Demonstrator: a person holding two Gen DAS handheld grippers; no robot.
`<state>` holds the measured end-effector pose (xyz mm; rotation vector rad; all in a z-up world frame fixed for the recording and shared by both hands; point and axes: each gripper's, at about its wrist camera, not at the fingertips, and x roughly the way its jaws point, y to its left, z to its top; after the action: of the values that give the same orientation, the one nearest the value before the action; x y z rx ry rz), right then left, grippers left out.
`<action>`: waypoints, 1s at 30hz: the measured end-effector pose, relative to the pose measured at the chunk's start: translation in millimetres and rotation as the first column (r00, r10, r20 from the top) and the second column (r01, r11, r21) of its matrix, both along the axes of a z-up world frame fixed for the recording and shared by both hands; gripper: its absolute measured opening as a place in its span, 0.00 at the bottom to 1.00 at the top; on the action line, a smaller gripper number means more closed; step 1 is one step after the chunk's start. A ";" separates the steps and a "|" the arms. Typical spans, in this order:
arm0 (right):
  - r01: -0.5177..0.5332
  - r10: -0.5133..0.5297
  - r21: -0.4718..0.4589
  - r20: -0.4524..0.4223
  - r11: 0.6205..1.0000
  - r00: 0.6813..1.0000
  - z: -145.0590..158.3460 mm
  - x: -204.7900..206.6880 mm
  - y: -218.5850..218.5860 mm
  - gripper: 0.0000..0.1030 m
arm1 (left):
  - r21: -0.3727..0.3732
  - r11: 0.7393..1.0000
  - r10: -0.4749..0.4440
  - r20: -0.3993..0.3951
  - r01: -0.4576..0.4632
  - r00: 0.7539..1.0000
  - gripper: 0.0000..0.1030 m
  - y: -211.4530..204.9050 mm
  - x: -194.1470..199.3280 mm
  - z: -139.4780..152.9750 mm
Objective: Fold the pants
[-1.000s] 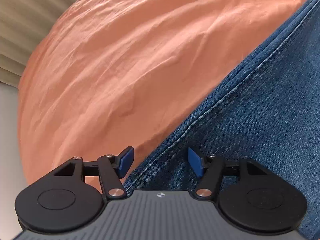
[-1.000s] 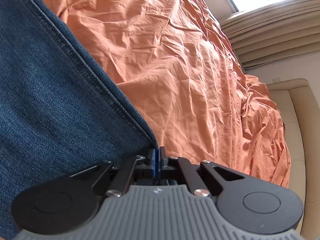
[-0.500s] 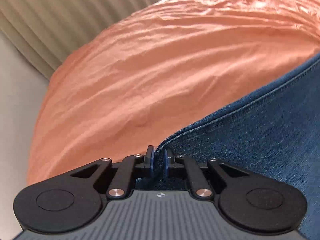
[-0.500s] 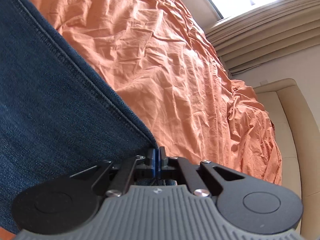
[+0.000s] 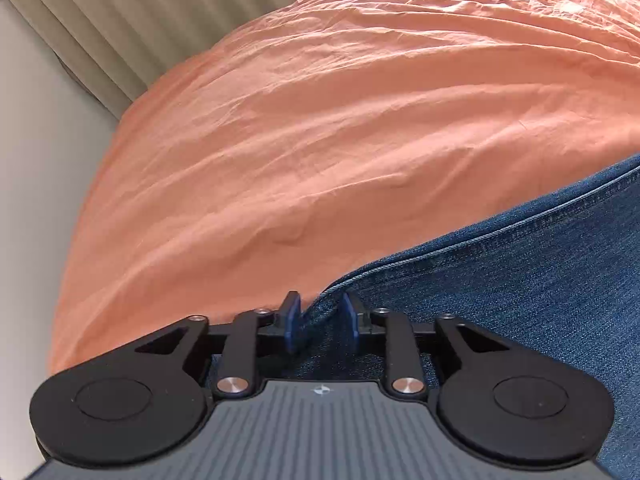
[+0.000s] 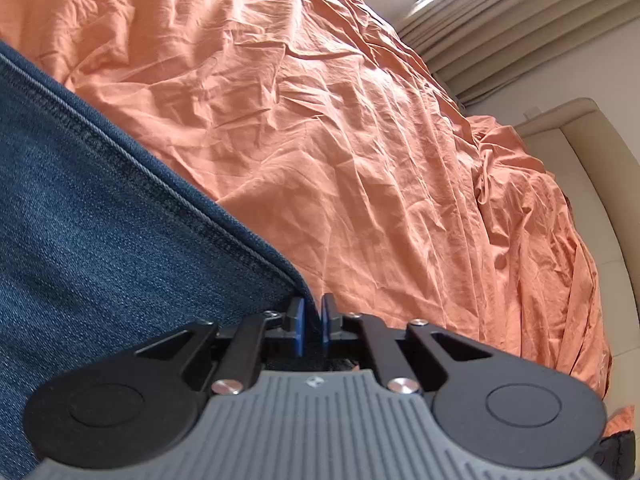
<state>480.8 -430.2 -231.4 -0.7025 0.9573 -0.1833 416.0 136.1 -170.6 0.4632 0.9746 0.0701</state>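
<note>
The pants are dark blue jeans [image 5: 520, 292] lying on an orange bed sheet [image 5: 340, 128]. In the left wrist view they fill the lower right, and my left gripper [image 5: 318, 320] is shut on their seamed edge, with denim bunched between the blue pads. In the right wrist view the jeans [image 6: 100, 220] fill the left side, and my right gripper [image 6: 311, 322] is shut on their corner, the pads a small gap apart with cloth between them. Most of the pants lie outside both views.
The wrinkled orange sheet [image 6: 340, 120] covers the bed. Beige curtains [image 5: 120, 20] hang behind it in the left wrist view. A cream padded bed frame [image 6: 592, 168] and curtains [image 6: 500, 12] under a bright window stand at the right.
My left gripper closed on the jeans edge and lifted and tilted up, so more curtain shows. My right gripper kept its hold and tilted up, its pads a little farther apart.
</note>
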 end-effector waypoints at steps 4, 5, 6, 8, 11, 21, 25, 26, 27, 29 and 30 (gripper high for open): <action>0.040 -0.043 0.074 0.039 0.996 0.998 22.5 -17.2 8.5 0.31 | -0.039 0.999 0.011 0.035 -0.009 0.999 0.66 3.7 -17.4 22.0; 0.048 -0.053 0.114 0.048 0.992 0.997 30.7 -23.6 13.3 0.31 | -0.055 0.998 0.017 0.045 -0.015 0.999 0.66 6.4 -24.1 29.9; 0.055 -0.065 0.164 0.055 0.985 0.996 39.4 -30.8 19.0 0.31 | -0.083 0.996 0.026 0.057 -0.021 0.998 0.66 10.1 -33.0 39.9; 0.061 -0.080 0.281 0.057 0.958 0.995 56.3 -45.6 33.3 0.33 | -0.155 0.987 0.054 0.079 -0.042 0.995 0.66 22.0 -51.1 59.0; 0.028 -0.061 0.449 0.058 0.893 0.996 79.6 -75.2 69.6 0.36 | -0.292 0.953 0.118 0.099 -0.084 0.988 0.66 52.5 -85.4 88.8; -0.024 0.009 0.725 0.024 0.688 1.000 64.4 -137.4 207.3 0.37 | -0.599 0.717 0.510 0.102 -0.357 0.854 0.70 177.2 -211.5 100.3; -0.015 0.015 0.776 0.007 0.631 1.000 40.2 -145.0 237.0 0.37 | -0.762 0.499 0.657 0.023 -0.412 0.754 0.71 217.6 -244.2 58.6; -0.016 0.017 0.789 0.006 0.615 1.000 35.2 -145.9 241.0 0.37 | -0.798 0.432 0.691 -0.006 -0.419 0.723 0.72 227.2 -250.0 43.3; -0.014 0.018 0.807 0.004 0.591 1.000 28.9 -145.3 242.5 0.37 | -0.824 0.375 0.715 -0.034 -0.424 0.699 0.73 233.6 -252.9 29.2; -0.017 0.022 0.830 0.005 0.558 1.000 19.1 -145.6 243.4 0.37 | -0.870 0.259 0.745 -0.097 -0.420 0.660 0.73 244.5 -255.0 1.6; -0.020 0.025 0.839 0.007 0.543 1.000 14.5 -146.4 242.2 0.37 | -0.889 0.198 0.754 -0.131 -0.413 0.643 0.73 248.5 -254.7 -12.3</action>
<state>334.3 -188.0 -216.9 0.2037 0.9059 0.3143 161.2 384.6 -182.9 -0.9536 0.6514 0.3435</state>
